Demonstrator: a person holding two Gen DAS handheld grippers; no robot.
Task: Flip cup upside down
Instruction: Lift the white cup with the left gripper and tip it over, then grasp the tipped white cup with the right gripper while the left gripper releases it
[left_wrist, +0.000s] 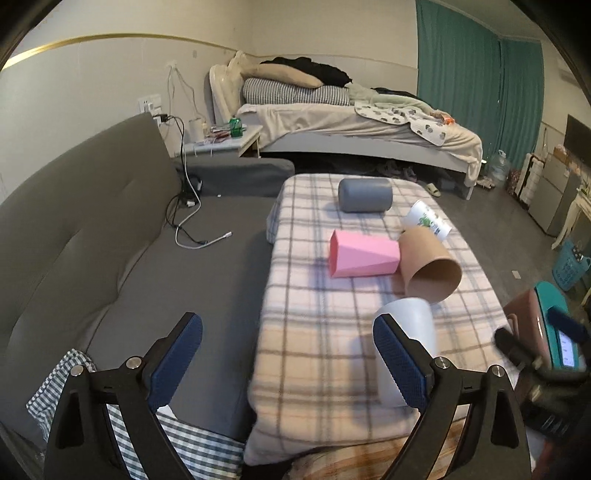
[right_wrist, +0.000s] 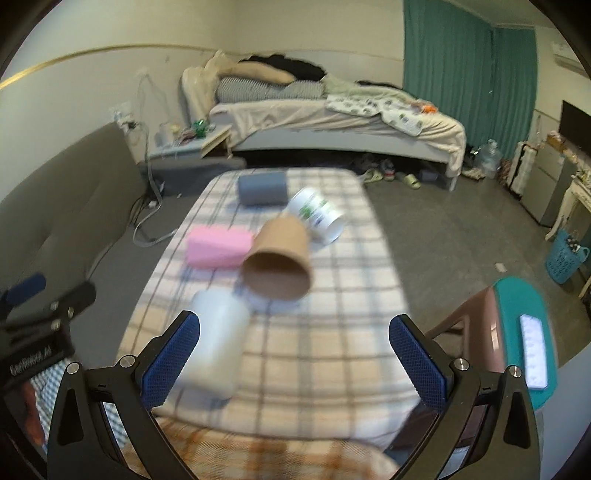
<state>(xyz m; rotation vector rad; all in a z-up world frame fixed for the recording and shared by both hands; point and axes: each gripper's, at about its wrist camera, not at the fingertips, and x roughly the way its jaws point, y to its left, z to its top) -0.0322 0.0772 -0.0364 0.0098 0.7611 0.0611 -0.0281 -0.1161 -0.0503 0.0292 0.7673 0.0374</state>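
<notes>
You hold both tools back at the near edge of the plaid-covered table (left_wrist: 332, 369), presumably to line up an approach before committing to a cup. Your left gripper (left_wrist: 288, 354) has its blue pads spread wide with nothing between them, and your right gripper (right_wrist: 295, 350) is spread the same way, also empty. The nearest target looks like the plain white plastic cup (right_wrist: 218, 339), lying on its side in the lower centre of the frame, just beside your right tool's left pad and blurred. Above it lie a brown paper cup (right_wrist: 277, 258), a pink faceted cup (right_wrist: 218, 247), a white printed cup (right_wrist: 317, 214) and a grey cup (right_wrist: 262, 188), all tipped over.
</notes>
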